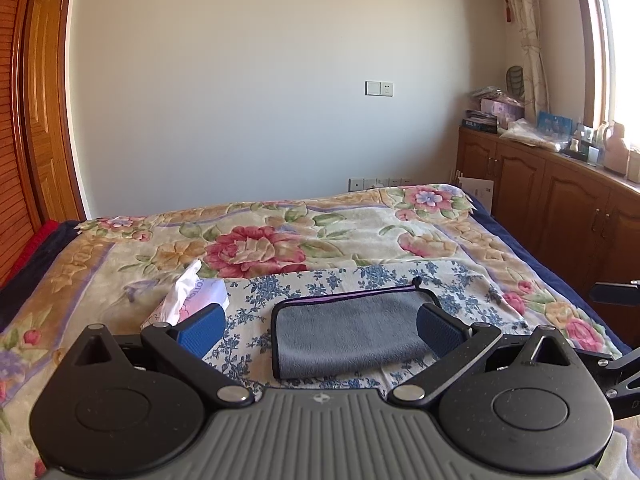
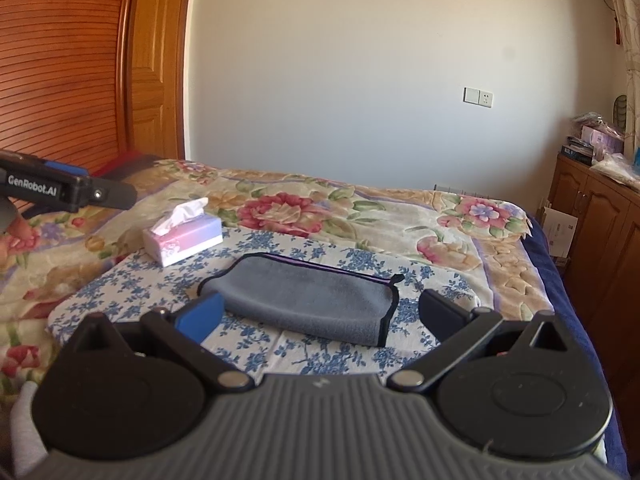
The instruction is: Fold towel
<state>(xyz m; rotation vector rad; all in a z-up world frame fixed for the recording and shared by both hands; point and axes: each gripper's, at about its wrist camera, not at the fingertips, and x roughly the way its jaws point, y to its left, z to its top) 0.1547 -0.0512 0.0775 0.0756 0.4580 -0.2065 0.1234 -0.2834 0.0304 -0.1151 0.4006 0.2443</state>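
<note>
A grey towel [image 1: 352,332] with black and purple trim lies folded flat on a blue-flowered white cloth [image 1: 360,276] on the bed. My left gripper [image 1: 320,330] is open and empty, held above the bed in front of the towel. The towel [image 2: 304,296] also shows in the right wrist view, on the same cloth [image 2: 160,280]. My right gripper [image 2: 320,314] is open and empty, in front of the towel and apart from it. The left gripper's body [image 2: 60,190] shows at the left edge of the right wrist view.
A pink and white tissue box [image 2: 182,238] stands on the cloth left of the towel; it also shows in the left wrist view [image 1: 192,300]. The floral blanket [image 1: 260,240] covers the bed. Wooden cabinets [image 1: 560,200] line the right wall, a wooden door [image 2: 80,80] the left.
</note>
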